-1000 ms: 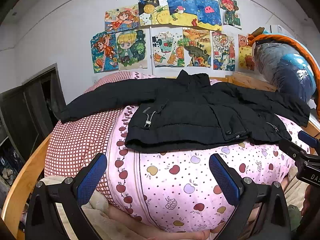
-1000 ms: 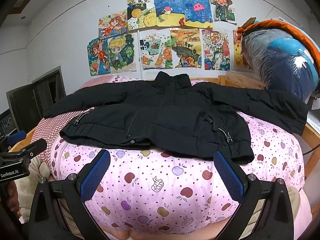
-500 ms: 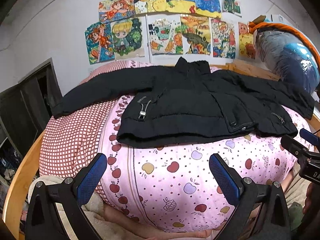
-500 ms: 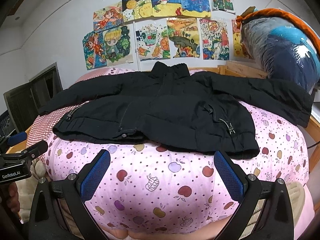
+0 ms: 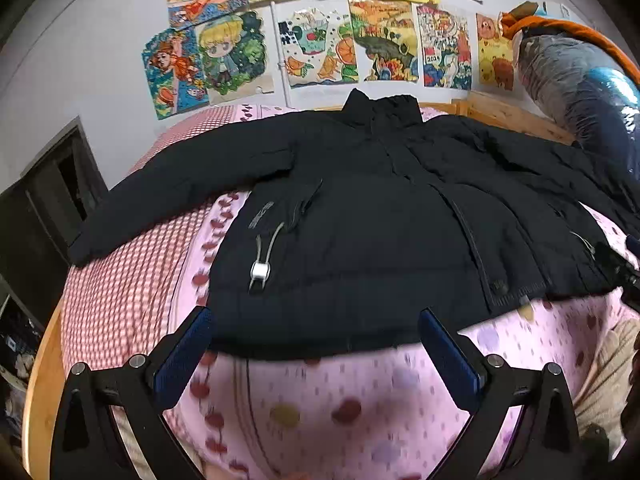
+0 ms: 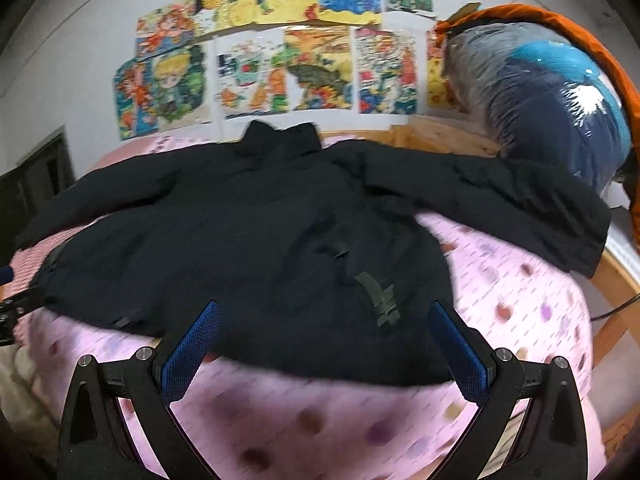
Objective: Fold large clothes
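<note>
A black padded jacket [image 5: 360, 224] lies spread flat, front up, on a pink fruit-print quilt [image 5: 320, 412], collar toward the wall and both sleeves stretched out sideways. My left gripper [image 5: 316, 354] is open, its blue pads just short of the jacket's hem near the left side, where a white cord stopper [image 5: 260, 271] lies. In the right wrist view the same jacket [image 6: 256, 236] fills the middle, and my right gripper [image 6: 326, 350] is open at the hem on the right side, beside a black strap [image 6: 376, 294]. Neither gripper holds anything.
A red-checked cover [image 5: 120, 292] lies left of the quilt, with the wooden bed frame [image 5: 40, 380] beyond it. A plastic-wrapped bundle in an orange bag [image 6: 560, 92] stands at the right, against the wall with drawings [image 5: 320, 40]. A dark cabinet [image 5: 36, 208] is at the left.
Both grippers have moved forward toward the jacket, whose hem now lies right at the pads. Both stay open.
</note>
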